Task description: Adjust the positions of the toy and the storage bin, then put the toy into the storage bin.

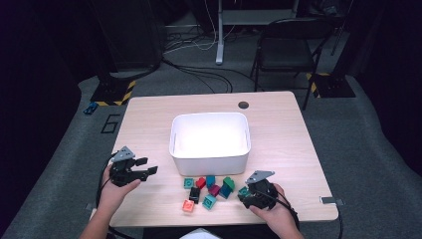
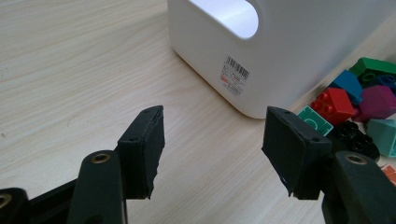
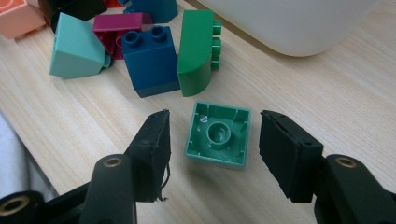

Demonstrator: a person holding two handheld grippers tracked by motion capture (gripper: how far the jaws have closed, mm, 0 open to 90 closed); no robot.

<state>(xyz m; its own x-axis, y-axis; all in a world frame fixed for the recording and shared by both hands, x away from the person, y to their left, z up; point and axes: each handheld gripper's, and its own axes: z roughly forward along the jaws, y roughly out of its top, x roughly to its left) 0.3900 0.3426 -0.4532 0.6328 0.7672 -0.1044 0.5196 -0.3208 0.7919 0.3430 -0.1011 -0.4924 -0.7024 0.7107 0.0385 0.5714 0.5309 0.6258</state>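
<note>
While the left tongs (image 1: 149, 166) just hang over bare wood with their jaws apart and nothing between them, the right tongs (image 3: 212, 147) are where it's at. Their jaws stand open on either side of a small green square plastic brick (image 3: 217, 135) lying upside down on the light wooden bench (image 1: 149, 119), hollow underside up. There's a gap on both sides, so the pads aren't touching it.

Just past that brick in the right gripper view sit a dark blue two-stud block (image 3: 150, 60) and a green curved brick (image 3: 196, 51) on its side, right next to each other. A mint sloped piece (image 3: 74, 49) and a magenta brick (image 3: 116, 25) are further left.

The whole pile sits near the front wall of the white plastic tub (image 1: 210, 159), which is mid-bench in the high view.
</note>
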